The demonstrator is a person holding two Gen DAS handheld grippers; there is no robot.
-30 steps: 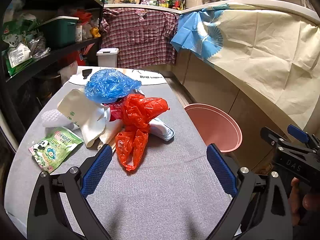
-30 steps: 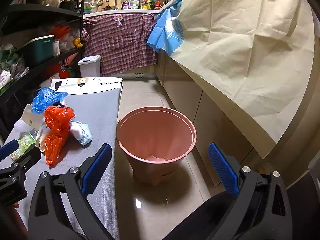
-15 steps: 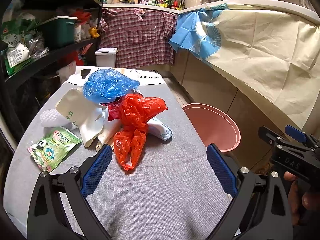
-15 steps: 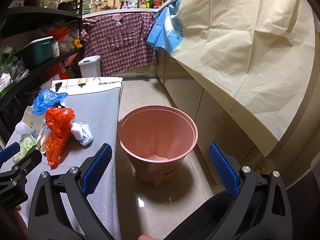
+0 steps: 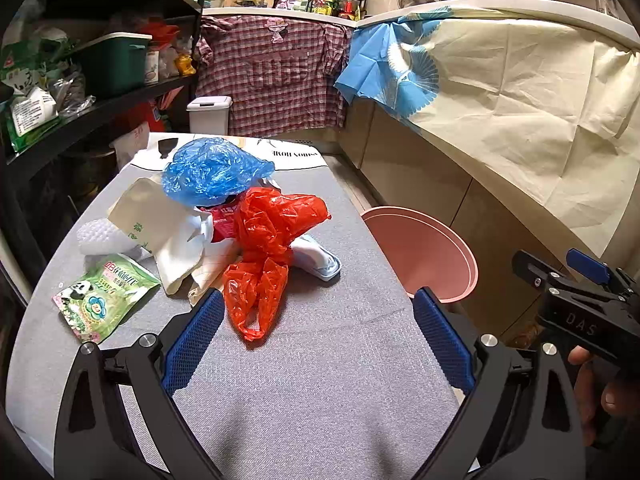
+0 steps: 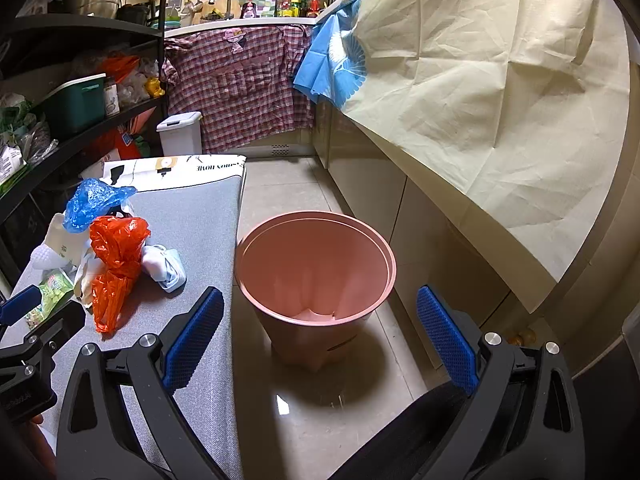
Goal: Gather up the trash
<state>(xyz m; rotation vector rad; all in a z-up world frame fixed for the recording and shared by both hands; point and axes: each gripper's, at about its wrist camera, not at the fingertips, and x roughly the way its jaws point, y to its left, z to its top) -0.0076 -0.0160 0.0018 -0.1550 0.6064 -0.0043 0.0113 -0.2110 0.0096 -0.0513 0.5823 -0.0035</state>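
Note:
A heap of trash lies on the grey table (image 5: pixel 320 380): a red plastic bag (image 5: pixel 268 248), a blue plastic bag (image 5: pixel 212 172), a cream paper bag (image 5: pixel 156 220), a green panda packet (image 5: pixel 104 296) and a pale blue packet (image 5: pixel 320 260). My left gripper (image 5: pixel 316 336) hovers open just short of the red bag, with nothing between its fingers. A pink bin (image 6: pixel 316 276) stands on the floor right of the table. My right gripper (image 6: pixel 316 336) hangs open above the bin, holding nothing. The red bag (image 6: pixel 116 256) also shows at the left of the right wrist view.
Dark shelves (image 5: pixel 80 112) full of boxes and bags run along the left. A cabinet draped in cream paper (image 5: pixel 520 112) lines the right. A small white lidded bin (image 5: pixel 210 114) and a hanging plaid shirt (image 5: pixel 272 80) stand beyond the table. A hand (image 5: pixel 600 392) holds the right gripper.
My left gripper has eased a little toward the trash heap. The right gripper has drifted slightly, and the pink bin sits a touch more to the right in its view.

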